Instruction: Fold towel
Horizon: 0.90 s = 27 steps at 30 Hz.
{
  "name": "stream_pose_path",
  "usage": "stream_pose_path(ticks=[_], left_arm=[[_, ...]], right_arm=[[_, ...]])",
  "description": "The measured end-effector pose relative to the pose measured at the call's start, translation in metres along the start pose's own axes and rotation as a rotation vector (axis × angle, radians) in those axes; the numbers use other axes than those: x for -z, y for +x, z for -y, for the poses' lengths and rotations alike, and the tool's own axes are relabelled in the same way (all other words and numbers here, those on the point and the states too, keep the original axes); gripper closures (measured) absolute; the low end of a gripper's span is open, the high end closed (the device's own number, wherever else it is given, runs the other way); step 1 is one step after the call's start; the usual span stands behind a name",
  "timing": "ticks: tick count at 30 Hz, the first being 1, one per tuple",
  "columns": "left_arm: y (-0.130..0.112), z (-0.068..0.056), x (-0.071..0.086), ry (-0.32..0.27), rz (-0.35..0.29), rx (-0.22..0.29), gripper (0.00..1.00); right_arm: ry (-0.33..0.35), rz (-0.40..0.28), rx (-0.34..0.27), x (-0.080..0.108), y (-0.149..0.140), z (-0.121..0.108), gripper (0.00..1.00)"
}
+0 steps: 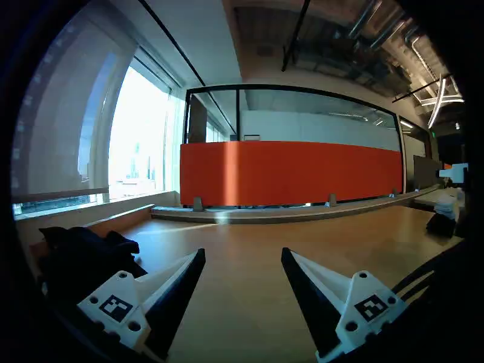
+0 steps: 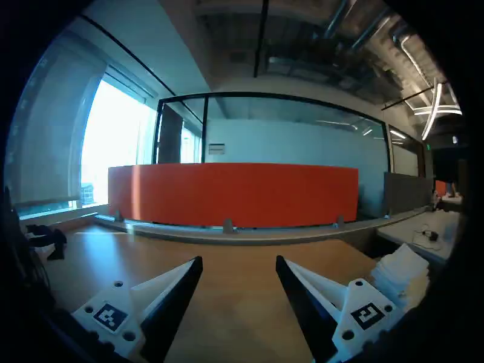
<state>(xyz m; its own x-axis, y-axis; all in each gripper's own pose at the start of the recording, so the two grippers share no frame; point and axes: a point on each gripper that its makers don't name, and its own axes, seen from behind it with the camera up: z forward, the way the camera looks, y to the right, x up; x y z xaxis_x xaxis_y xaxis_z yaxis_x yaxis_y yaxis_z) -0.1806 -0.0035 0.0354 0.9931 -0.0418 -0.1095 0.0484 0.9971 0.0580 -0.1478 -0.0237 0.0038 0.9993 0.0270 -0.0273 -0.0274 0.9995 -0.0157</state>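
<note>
A dark crumpled cloth [image 1: 85,257], possibly the towel to fold, lies on the worktop [image 1: 254,302] just left of the left gripper [image 1: 242,251], whose 2 fingers stand apart and empty, likely ready to reach for it. The right gripper [image 2: 239,259] is likewise released, holding nothing. A white folded stack [image 2: 402,275] sits near its right, probably set aside as finished work.

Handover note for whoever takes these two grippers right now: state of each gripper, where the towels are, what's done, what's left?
Left gripper: jaws open, empty, over the wooden table.
Right gripper: jaws open, empty, over the table.
Things: a dark crumpled cloth lies left of the left gripper. A white stack, apparently folded towels, sits right of the right gripper.
Done: no fold in progress.
Left: probably take the dark cloth, spread it and fold it.
</note>
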Motion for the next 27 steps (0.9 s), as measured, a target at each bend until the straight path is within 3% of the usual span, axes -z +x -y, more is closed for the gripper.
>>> stream_pose_path(ticks=[20,27], left_arm=[[-0.002,0.0,0.0,0.0,-0.001,0.0,0.07],[-0.002,0.0,0.0,0.0,-0.001,0.0,0.07]], right_arm=[[-0.026,0.009,-0.045,-0.01,-0.073,-0.038,0.06],[-0.033,0.01,-0.04,-0.009,-0.079,-0.038,0.06]])
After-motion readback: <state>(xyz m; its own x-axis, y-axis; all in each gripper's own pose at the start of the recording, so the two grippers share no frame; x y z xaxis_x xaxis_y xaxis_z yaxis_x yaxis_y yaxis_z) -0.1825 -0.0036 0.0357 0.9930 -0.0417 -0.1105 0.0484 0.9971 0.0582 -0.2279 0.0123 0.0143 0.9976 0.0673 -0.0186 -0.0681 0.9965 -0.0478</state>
